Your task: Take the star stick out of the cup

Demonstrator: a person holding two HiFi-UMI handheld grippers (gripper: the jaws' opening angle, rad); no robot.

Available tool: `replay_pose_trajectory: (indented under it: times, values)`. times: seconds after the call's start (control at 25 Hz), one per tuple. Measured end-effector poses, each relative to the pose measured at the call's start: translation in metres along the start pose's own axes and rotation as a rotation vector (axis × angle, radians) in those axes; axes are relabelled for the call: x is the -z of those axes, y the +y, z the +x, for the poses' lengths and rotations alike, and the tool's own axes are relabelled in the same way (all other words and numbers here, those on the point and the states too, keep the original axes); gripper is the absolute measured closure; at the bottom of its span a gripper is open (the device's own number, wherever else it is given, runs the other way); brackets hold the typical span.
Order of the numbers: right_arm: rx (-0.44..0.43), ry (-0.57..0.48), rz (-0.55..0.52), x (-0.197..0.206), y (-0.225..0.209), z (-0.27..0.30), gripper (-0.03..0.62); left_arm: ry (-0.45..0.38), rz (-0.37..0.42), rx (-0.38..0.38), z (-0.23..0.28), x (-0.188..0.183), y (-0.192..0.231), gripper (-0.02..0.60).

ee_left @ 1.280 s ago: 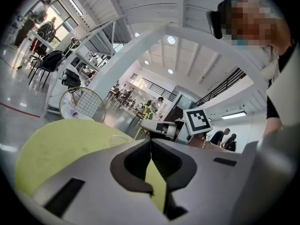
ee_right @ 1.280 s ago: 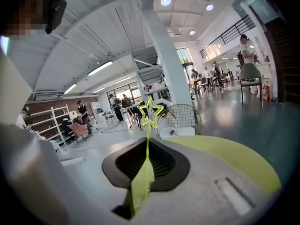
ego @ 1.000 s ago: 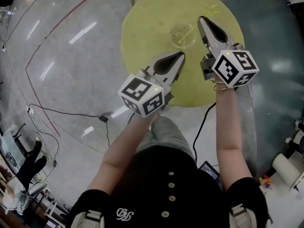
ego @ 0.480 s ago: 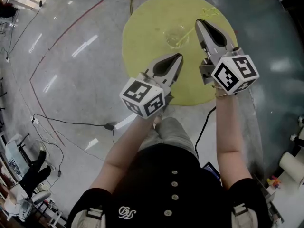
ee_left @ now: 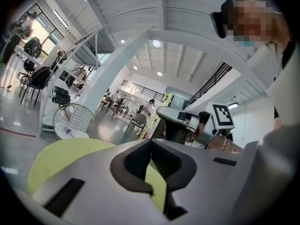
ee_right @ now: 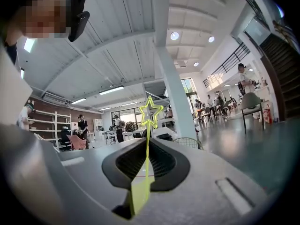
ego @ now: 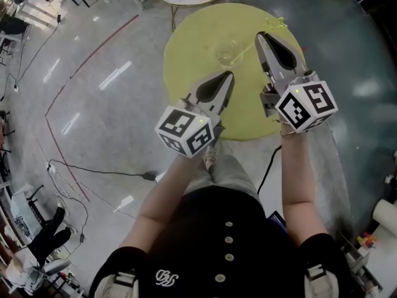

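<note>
Right tongs point(ee_right: 149, 139) pinch star stick point(ee_right: 147, 158); only head view shows cup point(ego: 227, 51).

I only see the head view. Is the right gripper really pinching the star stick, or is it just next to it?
Observer: Pinching it. In the right gripper view, the right gripper has its jaws closed on the star stick.
Operator: Where's the star bit?
Observer: The star pokes out just past the jaw tips.
Operator: Is the left gripper holding anything?
Observer: No. In its own view, the left gripper is shut with nothing in it. Only the yellow table shows behind the jaws.
</note>
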State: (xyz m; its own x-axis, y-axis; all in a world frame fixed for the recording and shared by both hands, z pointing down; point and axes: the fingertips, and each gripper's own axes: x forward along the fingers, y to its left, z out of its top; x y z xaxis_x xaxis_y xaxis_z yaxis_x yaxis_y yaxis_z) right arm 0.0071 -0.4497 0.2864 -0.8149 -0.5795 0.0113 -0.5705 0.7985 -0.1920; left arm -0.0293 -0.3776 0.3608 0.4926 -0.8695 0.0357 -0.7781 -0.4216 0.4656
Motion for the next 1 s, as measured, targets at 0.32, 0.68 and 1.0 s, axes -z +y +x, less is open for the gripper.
replay_pose_trajectory:
  times: [0.32, 0.68, 1.0]
  values:
    - [-0.013, -0.032, -0.061, -0.02, 0.017, -0.024, 0.58, -0.052, 0.035, 0.034, -0.005, -0.022, -0.017, 0.568]
    - [0.005, -0.065, -0.09, -0.032, 0.032, -0.059, 0.58, -0.091, 0.087, 0.07, -0.023, -0.041, -0.042, 0.568]
    - [0.007, -0.062, -0.068, -0.02, 0.059, -0.096, 0.58, -0.09, 0.099, 0.113, -0.046, -0.035, -0.068, 0.568]
